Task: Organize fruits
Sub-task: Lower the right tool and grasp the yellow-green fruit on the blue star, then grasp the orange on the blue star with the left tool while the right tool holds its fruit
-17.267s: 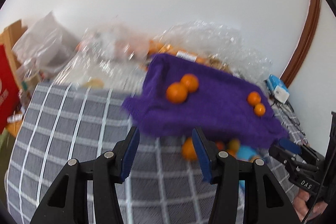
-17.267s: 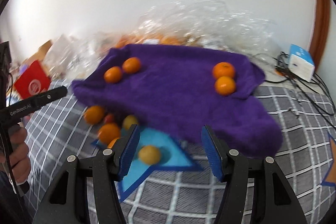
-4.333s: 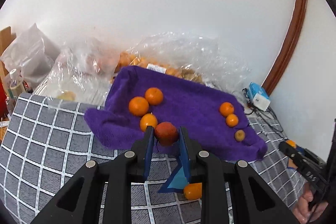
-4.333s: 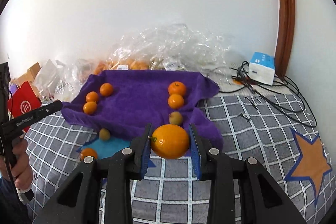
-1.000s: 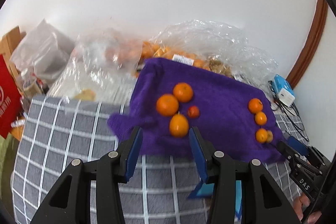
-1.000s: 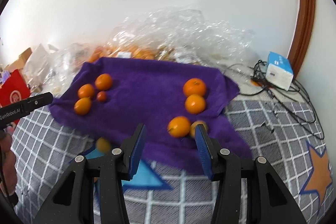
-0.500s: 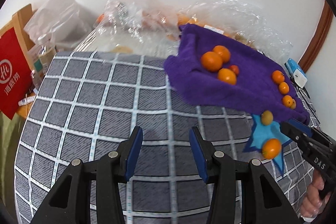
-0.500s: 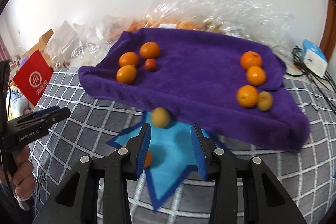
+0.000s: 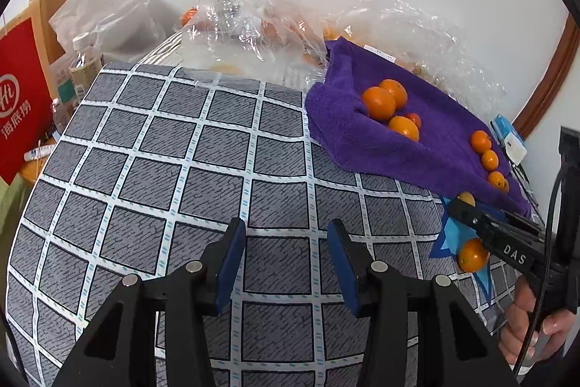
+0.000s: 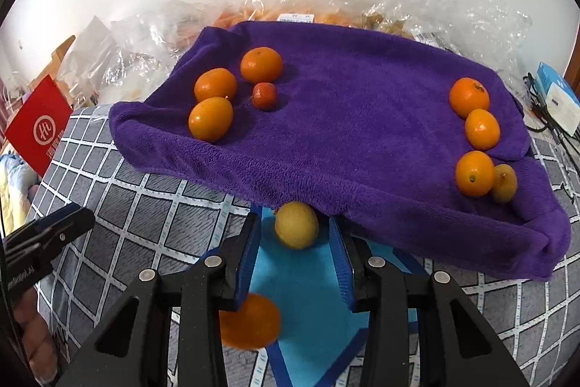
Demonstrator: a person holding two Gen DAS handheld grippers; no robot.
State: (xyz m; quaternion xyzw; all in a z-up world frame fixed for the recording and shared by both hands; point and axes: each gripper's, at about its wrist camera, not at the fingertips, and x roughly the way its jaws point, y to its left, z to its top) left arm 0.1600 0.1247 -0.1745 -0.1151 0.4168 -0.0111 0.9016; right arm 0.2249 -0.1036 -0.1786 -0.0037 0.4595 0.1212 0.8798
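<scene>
Since half a second ago your right gripper (image 10: 295, 236) has closed in, jaws wide; the yellow fruit (image 10: 296, 229) sits dead ahead between them, at the purple towel's (image 10: 362, 133) front edge; your left gripper (image 9: 286, 256), empty and wide, is well apart.

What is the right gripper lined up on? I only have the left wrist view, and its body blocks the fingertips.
Observer: The right gripper is open, with a yellowish fruit between its fingertips and a gap showing on both sides.
Operator: Where does that fruit sit?
Observer: On the blue star patch, right at the front edge of the purple towel.
Operator: Is the other loose orange in the way?
Observer: No. The loose orange lies nearer the camera, partly hidden behind the gripper's left finger.
Operator: Is the small red fruit touching anything?
Observer: The small red fruit appears to sit apart from the three oranges around it.
</scene>
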